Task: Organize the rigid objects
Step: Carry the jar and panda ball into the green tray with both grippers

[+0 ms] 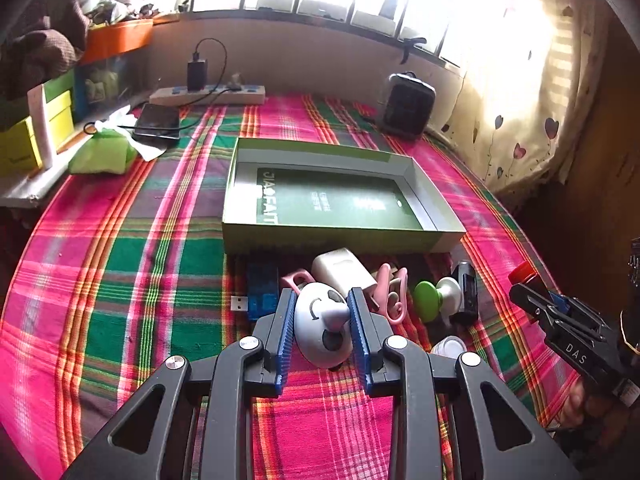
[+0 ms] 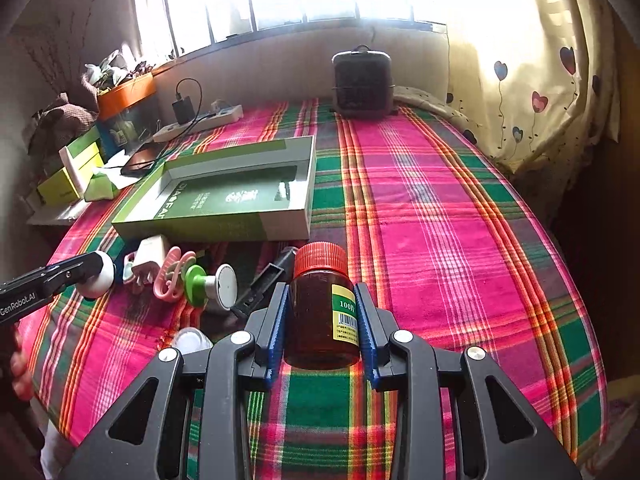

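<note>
Left gripper (image 1: 322, 322): blue-padded jaws closed against a white egg-shaped plastic toy with a painted face (image 1: 322, 330), seemingly lifted just above the cloth.
Right gripper (image 2: 322, 320): jaws clamped on a brown plastic pill bottle with a red ribbed cap (image 2: 323, 312), held upright.
Loose pile: white plug adapter (image 1: 340, 270), pink plastic clips (image 1: 394, 294), green-and-white knob (image 1: 434, 298), blue USB stick (image 1: 260, 292), black clip-like piece (image 1: 466, 290), all lying just before the box.
Green shallow cardboard box (image 1: 320, 238): open, nothing loose inside.
Progress: early; two items gripped, none boxed, the pile remains.
</note>
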The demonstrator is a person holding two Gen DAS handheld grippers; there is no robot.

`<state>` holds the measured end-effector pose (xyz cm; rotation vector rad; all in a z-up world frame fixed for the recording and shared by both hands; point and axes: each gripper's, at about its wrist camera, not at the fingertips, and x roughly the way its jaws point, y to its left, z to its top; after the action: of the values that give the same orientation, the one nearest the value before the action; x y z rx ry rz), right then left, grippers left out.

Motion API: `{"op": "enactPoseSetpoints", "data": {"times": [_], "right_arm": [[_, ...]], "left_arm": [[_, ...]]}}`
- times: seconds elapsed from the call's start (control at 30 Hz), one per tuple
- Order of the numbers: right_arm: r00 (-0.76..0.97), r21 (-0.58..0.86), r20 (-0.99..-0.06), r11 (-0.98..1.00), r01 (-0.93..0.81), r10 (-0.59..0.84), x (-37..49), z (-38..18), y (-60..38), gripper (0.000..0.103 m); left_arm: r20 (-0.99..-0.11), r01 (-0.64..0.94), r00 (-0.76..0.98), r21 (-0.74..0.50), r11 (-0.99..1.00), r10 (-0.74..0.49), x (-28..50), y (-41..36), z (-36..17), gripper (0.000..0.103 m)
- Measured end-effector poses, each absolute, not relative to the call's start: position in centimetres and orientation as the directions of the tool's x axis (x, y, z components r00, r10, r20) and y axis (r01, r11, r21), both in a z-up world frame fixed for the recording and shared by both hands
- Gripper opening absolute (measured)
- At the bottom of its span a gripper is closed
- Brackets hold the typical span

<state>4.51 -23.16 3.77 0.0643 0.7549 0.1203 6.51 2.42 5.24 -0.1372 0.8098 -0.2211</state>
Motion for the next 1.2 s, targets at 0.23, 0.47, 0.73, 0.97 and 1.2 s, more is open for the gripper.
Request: {"op": "enactPoseSetpoints", "data": {"times": [0.23, 0.47, 0.73, 0.97, 1.2], "right_arm": [[0.735, 0.09, -0.661, 0.988, -0.125, 0.153, 6.6, 5.4, -22.2, 0.033], [0.724, 0.081, -0.668, 0.984, -0.159, 0.172, 10.0, 6.1, -21.3, 0.033], [0.687, 0.086, -0.701, 0.979, -0.184, 0.191, 14.8, 5.3, -20.4, 0.033], [0.648, 0.087, -0.732, 0.972, -0.217, 0.21, 18.5, 4.5, -19.5, 0.033], [0.617, 0.076, -0.756, 0.965, -0.252, 0.221, 20.9, 3.9, -18.2, 0.033]], "left_arm": [[-0.69, 0.149, 0.678, -0.21, 0.966, -0.254, 9.2, 2.8, 6.4, 0.025], [-0.697, 0.135, 0.677, -0.198, 0.971, -0.237, 12.6, 3.3, 6.9, 0.025], [-0.722, 0.132, 0.66, -0.161, 0.978, -0.208, 17.0, 3.4, 6.4, 0.025], [-0.746, 0.126, 0.635, -0.155, 0.98, -0.199, 20.3, 3.1, 5.2, 0.025], [-0.773, 0.121, 0.604, -0.151, 0.981, -0.193, 22.9, 2.7, 3.7, 0.025]]}}
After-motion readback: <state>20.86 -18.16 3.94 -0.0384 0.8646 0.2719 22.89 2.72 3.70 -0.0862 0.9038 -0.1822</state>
